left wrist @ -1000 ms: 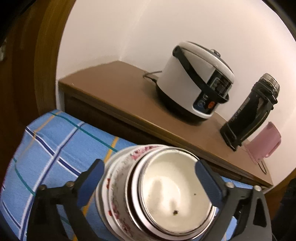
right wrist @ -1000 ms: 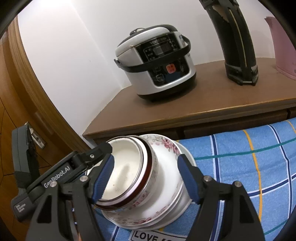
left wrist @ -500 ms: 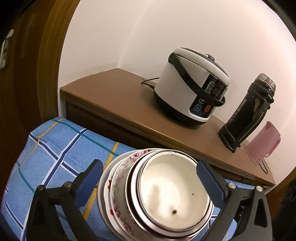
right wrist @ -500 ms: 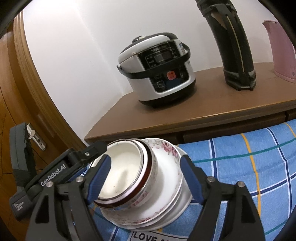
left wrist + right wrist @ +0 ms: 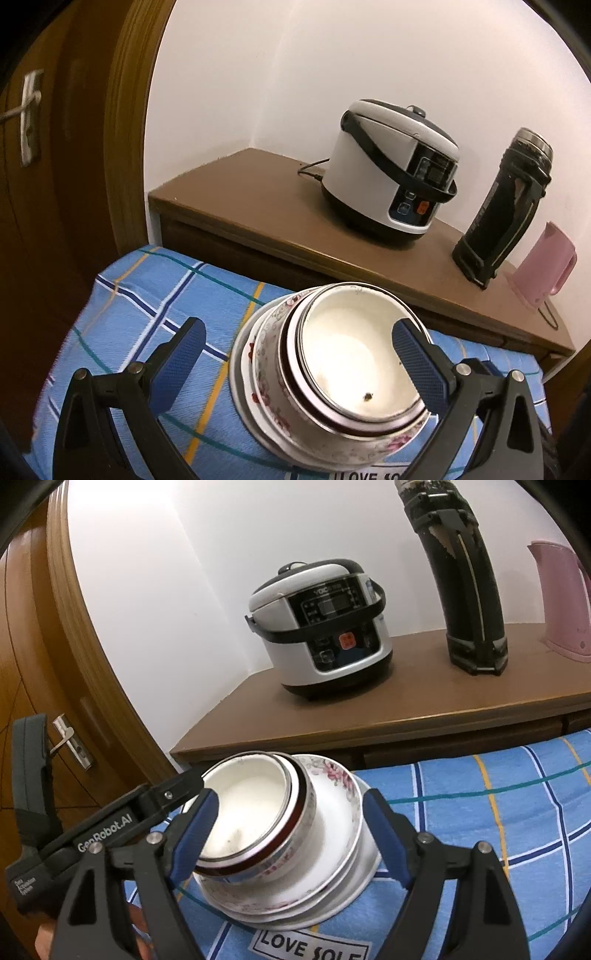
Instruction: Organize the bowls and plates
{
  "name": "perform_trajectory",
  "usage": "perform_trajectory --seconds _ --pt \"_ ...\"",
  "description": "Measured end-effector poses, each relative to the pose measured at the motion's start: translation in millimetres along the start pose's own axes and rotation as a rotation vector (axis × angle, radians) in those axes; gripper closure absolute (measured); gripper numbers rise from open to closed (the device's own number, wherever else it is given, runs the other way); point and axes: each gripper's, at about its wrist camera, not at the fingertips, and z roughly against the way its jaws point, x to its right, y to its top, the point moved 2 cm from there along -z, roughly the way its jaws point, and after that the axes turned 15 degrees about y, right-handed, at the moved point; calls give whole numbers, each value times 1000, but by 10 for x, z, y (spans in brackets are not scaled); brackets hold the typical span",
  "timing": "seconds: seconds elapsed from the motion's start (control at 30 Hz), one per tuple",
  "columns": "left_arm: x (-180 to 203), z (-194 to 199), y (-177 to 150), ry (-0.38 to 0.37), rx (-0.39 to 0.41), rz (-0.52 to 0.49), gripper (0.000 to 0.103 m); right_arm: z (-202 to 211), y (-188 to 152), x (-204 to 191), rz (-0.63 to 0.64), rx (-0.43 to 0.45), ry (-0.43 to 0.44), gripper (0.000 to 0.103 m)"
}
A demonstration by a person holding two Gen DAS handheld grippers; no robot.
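A stack of dishes stands on the blue checked cloth [image 5: 147, 302]. A white bowl [image 5: 354, 362] with a metal rim sits in a flowered bowl [image 5: 273, 373], which rests on several white plates [image 5: 243, 391]. My left gripper [image 5: 295, 358] is open. Its right pad crosses in front of the white bowl and its left pad stands well clear of the plates. In the right wrist view the same stack, white bowl [image 5: 247, 808] on top, lies between the pads of my right gripper [image 5: 291, 834]. Those jaws are opening and neither pad presses on it. One left-gripper finger [image 5: 173, 794] reaches in beside the bowl.
Behind the cloth runs a brown wooden sideboard [image 5: 240, 195] with a white rice cooker [image 5: 391, 173], a black flask [image 5: 506, 206] and a pink kettle [image 5: 543, 273]. A wooden door with a metal handle [image 5: 70, 742] is at the left. A printed label [image 5: 306, 945] lies before the stack.
The left gripper has drawn back and to the left, so the stack sits farther off and more cloth shows. The right gripper's jaws have spread wider around the stack.
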Motion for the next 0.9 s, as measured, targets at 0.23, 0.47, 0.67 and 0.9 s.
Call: perform_trajectory --seconds 0.23,0.47,0.67,0.9 --pt "-22 244 -22 52 65 -23 1 159 -26 -92 25 36 11 11" --pt "-56 440 -59 43 86 -15 1 334 -31 -145 24 59 18 9" --pt "-99 658 -160 51 114 -16 1 509 -80 -191 26 70 20 9" --pt "-113 832 -294 60 123 -24 1 790 -148 -249 29 118 8 8"
